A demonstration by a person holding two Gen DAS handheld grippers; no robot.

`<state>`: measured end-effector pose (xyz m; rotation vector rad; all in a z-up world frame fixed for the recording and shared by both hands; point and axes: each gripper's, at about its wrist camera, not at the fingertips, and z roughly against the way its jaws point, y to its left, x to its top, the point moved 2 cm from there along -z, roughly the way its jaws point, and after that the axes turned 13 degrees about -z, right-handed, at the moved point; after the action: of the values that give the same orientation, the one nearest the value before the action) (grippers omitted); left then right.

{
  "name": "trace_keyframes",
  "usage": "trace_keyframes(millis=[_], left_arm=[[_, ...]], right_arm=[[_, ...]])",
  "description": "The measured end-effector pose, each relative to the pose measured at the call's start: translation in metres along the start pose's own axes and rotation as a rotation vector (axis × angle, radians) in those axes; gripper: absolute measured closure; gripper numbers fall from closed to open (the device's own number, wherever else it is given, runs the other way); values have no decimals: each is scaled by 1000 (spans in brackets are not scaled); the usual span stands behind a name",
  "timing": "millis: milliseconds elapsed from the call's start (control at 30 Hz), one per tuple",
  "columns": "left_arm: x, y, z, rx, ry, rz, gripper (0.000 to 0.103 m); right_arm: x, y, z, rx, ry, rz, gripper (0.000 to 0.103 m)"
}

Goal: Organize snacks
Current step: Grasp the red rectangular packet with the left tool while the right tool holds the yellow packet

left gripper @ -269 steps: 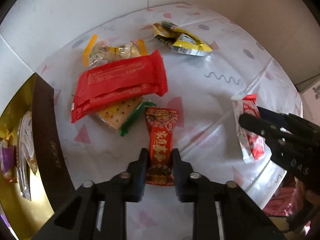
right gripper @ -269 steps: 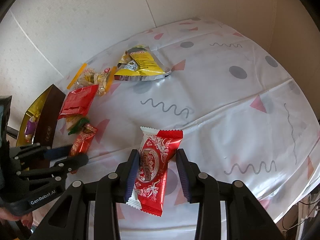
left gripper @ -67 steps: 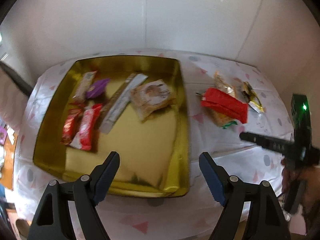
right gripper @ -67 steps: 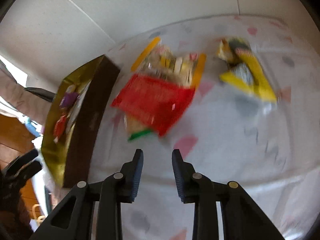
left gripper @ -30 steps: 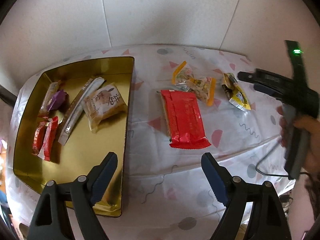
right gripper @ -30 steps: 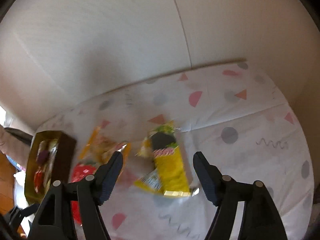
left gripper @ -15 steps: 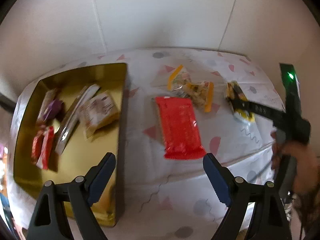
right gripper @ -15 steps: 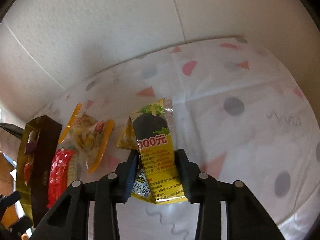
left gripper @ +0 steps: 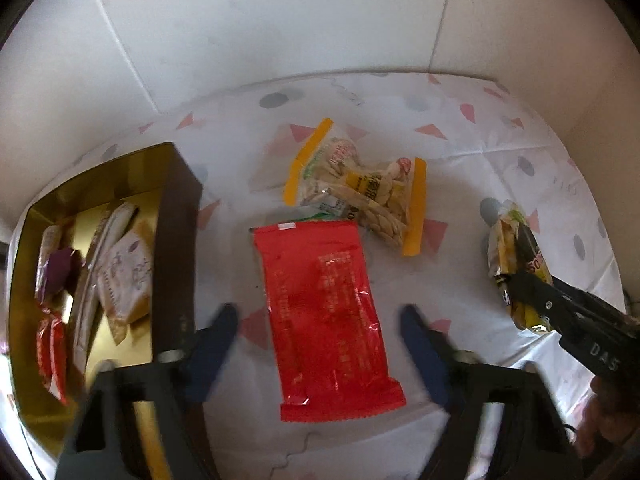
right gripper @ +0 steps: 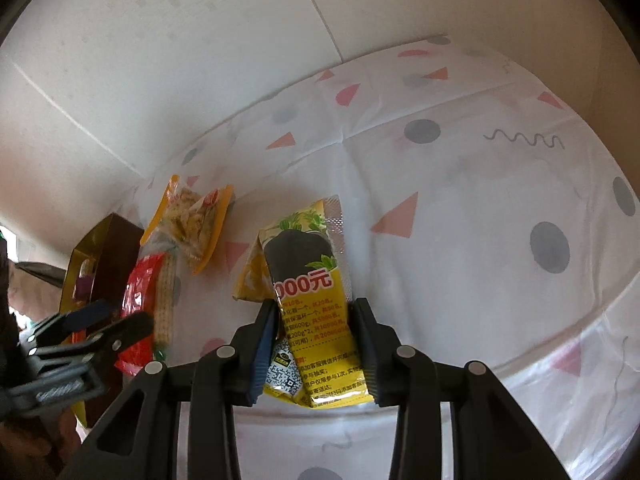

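A flat red snack packet (left gripper: 324,308) lies on the patterned tablecloth. My left gripper (left gripper: 318,320) hangs over its near half with the packet between the jaws, which are closing. A gap still shows on both sides of the packet. My right gripper (right gripper: 315,306) is shut on a yellow-and-black snack packet (right gripper: 308,280), which rests on the cloth. The left wrist view shows the same packet (left gripper: 506,240) at the right. A gold tray (left gripper: 172,240) at the left holds several small snacks.
A clear bag with orange edges (left gripper: 360,188) lies just behind the red packet. A cracker pack (right gripper: 166,292) sticks out from under the red packet. A person's hand (left gripper: 612,412) holds the right gripper. White walls close the table's far side.
My left gripper has come down and in over the red packet, and its jaws have narrowed. My right gripper closed on the yellow packet and has stayed on it.
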<state>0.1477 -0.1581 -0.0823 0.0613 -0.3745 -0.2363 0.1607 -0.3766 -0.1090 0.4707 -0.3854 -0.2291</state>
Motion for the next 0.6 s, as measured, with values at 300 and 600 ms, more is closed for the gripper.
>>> trace_keyframes(millis=[300,600], left_arm=[[-14,-3,13,-70,-73,-17,60],[-37,1,41,-145,-117,17,60]], right_arm=[[-5,1,-4,-9,-20,9,64],[-6,3,-4,-21,-39,14,64]])
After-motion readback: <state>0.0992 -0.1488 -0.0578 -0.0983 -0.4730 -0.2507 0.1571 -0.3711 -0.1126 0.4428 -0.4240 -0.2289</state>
